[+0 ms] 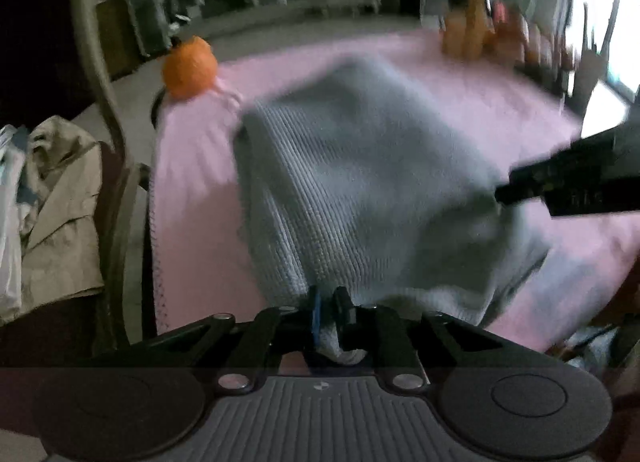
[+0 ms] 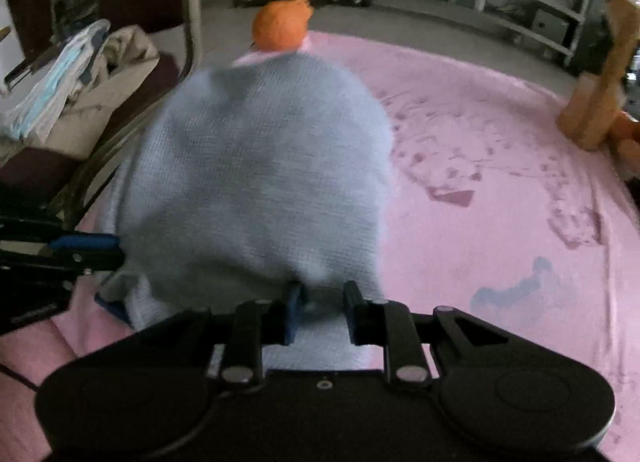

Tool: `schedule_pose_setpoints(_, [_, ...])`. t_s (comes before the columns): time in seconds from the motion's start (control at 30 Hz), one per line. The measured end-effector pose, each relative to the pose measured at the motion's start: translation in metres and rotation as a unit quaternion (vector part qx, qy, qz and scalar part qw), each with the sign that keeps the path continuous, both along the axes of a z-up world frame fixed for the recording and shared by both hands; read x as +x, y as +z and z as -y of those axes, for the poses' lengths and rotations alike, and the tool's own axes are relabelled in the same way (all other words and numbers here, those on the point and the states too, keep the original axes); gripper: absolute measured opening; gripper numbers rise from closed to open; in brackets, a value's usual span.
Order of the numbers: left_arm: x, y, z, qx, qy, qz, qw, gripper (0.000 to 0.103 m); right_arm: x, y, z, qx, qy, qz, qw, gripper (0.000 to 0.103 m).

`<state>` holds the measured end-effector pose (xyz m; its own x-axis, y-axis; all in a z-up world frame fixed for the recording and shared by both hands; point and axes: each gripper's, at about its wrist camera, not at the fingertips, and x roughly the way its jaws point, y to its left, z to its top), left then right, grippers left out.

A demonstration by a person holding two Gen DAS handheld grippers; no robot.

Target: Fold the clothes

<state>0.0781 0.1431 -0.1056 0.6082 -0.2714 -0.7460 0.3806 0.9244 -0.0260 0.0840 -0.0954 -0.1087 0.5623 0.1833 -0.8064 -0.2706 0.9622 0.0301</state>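
Observation:
A grey-blue knit garment (image 1: 360, 165) lies bunched on a pink tablecloth (image 1: 460, 73). In the left wrist view my left gripper (image 1: 330, 312) is at the garment's near edge, shut on a fold of knit that runs between its fingers. My right gripper (image 1: 504, 193) reaches onto the garment from the right. In the right wrist view the garment (image 2: 260, 165) is lifted and blurred, and my right gripper (image 2: 324, 304) is shut on its near edge. My left gripper (image 2: 116, 250) holds the cloth's left side.
An orange pumpkin-like ball (image 1: 190, 67) (image 2: 282, 27) sits at the table's far corner. A chair with a pile of beige and white clothes (image 1: 60, 201) (image 2: 80, 93) stands to the left. Brown wooden figures (image 2: 600, 93) stand at the far right of the tablecloth (image 2: 500, 181).

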Motion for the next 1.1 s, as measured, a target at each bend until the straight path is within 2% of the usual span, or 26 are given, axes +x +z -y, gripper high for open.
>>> schedule_pose_setpoints(0.07, [-0.004,0.013,-0.016,-0.058,0.012,0.018,0.9981,0.015,-0.003,0.014,0.011,0.01,-0.009,0.011,1.0,0.021])
schedule_pose_setpoints(0.13, [0.005,0.019,-0.024,-0.098,0.027,0.021,0.9946,0.015,-0.001,0.026,0.021,0.033,-0.018,0.012,0.999,0.021])
schedule_pose_setpoints(0.3, [0.052,0.027,-0.011,-0.128,0.053,0.025,0.99,0.014,0.025,0.047,0.025,0.105,-0.049,0.02,0.993,0.02])
schedule_pose_setpoints(0.37, [0.073,0.027,0.003,-0.128,0.055,0.029,0.9899,0.014,0.045,0.048,0.017,0.122,-0.062,0.022,0.99,0.02])
schedule_pose_setpoints(0.47, [0.101,0.011,0.022,-0.086,0.07,0.026,0.9935,0.013,0.08,0.038,0.006,0.137,-0.087,0.018,0.987,0.02])
schedule_pose_setpoints(0.57, [0.123,-0.02,0.034,-0.006,0.101,-0.023,0.9946,0.011,0.113,0.015,-0.006,0.12,-0.114,0.007,0.986,0.02])
schedule_pose_setpoints(0.67, [0.124,-0.025,0.038,0.015,0.116,-0.027,0.9927,0.012,0.136,-0.014,-0.019,0.081,-0.128,-0.015,0.988,0.02])
schedule_pose_setpoints(0.73, [0.123,-0.026,0.036,0.015,0.126,-0.025,0.9917,0.016,0.146,-0.026,-0.026,0.052,-0.126,-0.011,0.991,0.021])
schedule_pose_setpoints(0.83, [0.121,-0.024,0.025,-0.007,0.138,-0.028,0.9901,0.02,0.159,-0.031,-0.02,0.067,-0.149,-0.034,0.986,0.023])
schedule_pose_setpoints(0.9, [0.116,-0.019,0.019,-0.023,0.148,-0.02,0.9885,0.02,0.16,-0.028,-0.019,0.062,-0.143,-0.042,0.987,0.024])
schedule_pose_setpoints(1.0, [0.097,-0.002,-0.001,-0.05,0.182,-0.004,0.982,0.017,0.143,-0.011,-0.005,0.088,-0.143,-0.032,0.985,0.025])
schedule_pose_setpoints(1.1, [0.059,0.017,-0.019,-0.092,0.164,0.001,0.9821,0.017,0.108,0.016,0.02,0.135,-0.151,-0.025,0.979,0.025])
